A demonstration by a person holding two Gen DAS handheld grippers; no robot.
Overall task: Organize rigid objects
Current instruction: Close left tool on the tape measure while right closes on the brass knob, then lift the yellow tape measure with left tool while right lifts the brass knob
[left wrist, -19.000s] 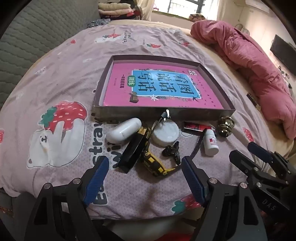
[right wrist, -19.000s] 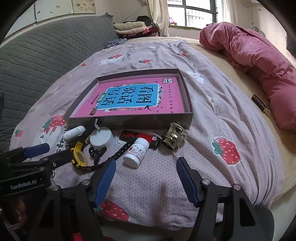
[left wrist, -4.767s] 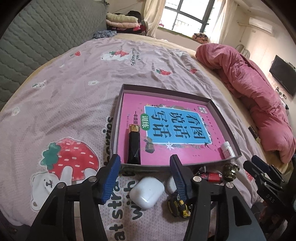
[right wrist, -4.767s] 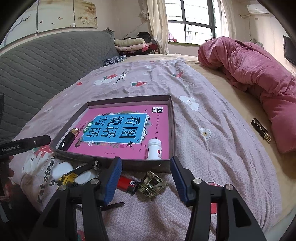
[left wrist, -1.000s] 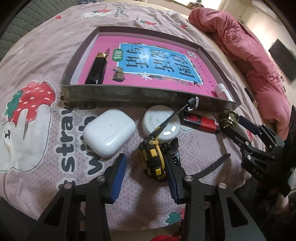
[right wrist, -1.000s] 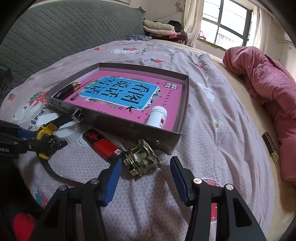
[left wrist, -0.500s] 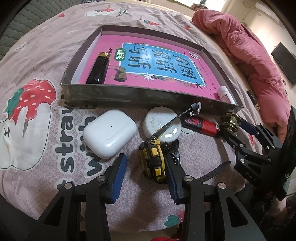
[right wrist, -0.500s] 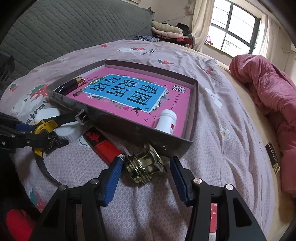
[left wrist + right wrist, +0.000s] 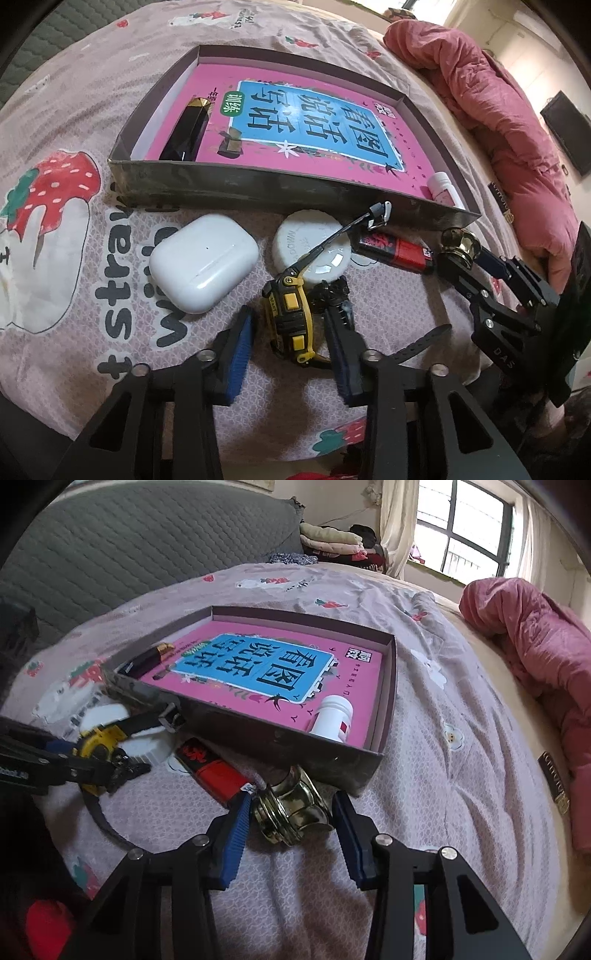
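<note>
left wrist: earbud case (image 9: 204, 263) just beside yellow watch (image 9: 290, 317).

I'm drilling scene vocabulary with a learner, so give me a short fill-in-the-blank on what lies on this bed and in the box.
1. The white pill bottle lies inside the ____.
2. The yellow watch sits between the fingers of the ____ claw, which is closing.
3. The brass knob sits between the fingers of the ____ claw, which is closing.
4. The white earbud case rests on the ____, outside the box.

Missing words: box; left; right; bedspread
</note>
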